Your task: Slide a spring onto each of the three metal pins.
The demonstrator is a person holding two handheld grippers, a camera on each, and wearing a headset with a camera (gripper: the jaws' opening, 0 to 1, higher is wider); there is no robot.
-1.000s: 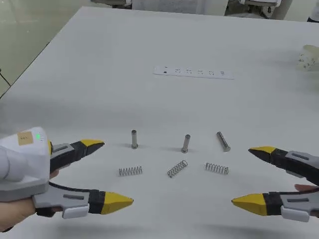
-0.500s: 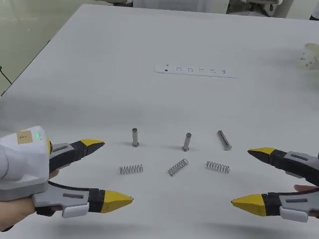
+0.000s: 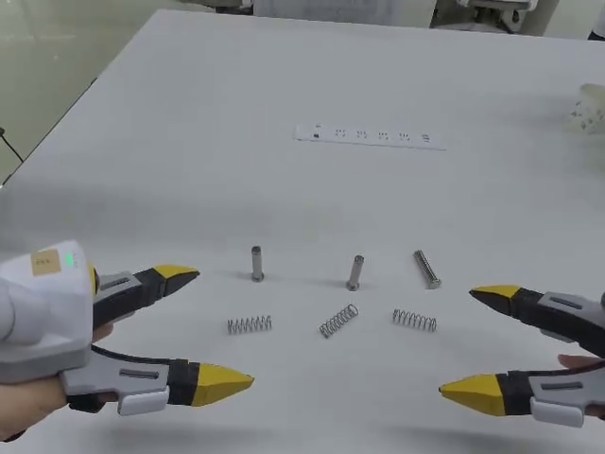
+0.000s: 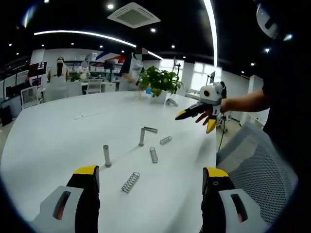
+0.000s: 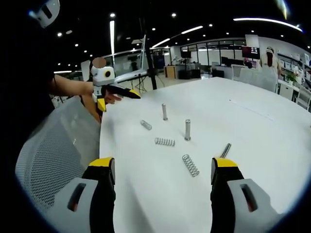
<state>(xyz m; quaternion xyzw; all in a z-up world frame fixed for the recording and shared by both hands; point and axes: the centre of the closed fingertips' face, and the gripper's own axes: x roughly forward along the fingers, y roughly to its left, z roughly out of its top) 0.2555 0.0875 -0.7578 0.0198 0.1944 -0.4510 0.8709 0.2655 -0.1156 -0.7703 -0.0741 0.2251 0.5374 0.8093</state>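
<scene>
Three metal pins in a row on the white counter (image 3: 284,189): left pin (image 3: 256,263) and middle pin (image 3: 355,272) standing upright, right pin (image 3: 425,270) lying on its side. Just nearer than the pins, three springs flat on the counter, each apart from its pin: left spring (image 3: 250,324), middle spring (image 3: 337,321) lying at an angle, right spring (image 3: 415,321). No spring on a pin yet. Left gripper (image 3: 220,327) held low at the near left, jaws wide apart and gripping nothing, lower yellow tip near the left spring without touching it. Right gripper (image 3: 458,340) opposite at the near right, jaws likewise apart and empty, upper tip near the right spring. Well beyond the pins, a white power strip (image 3: 369,136) flat on the counter. In both gripper views, pins and springs ahead between the open jaws.
</scene>
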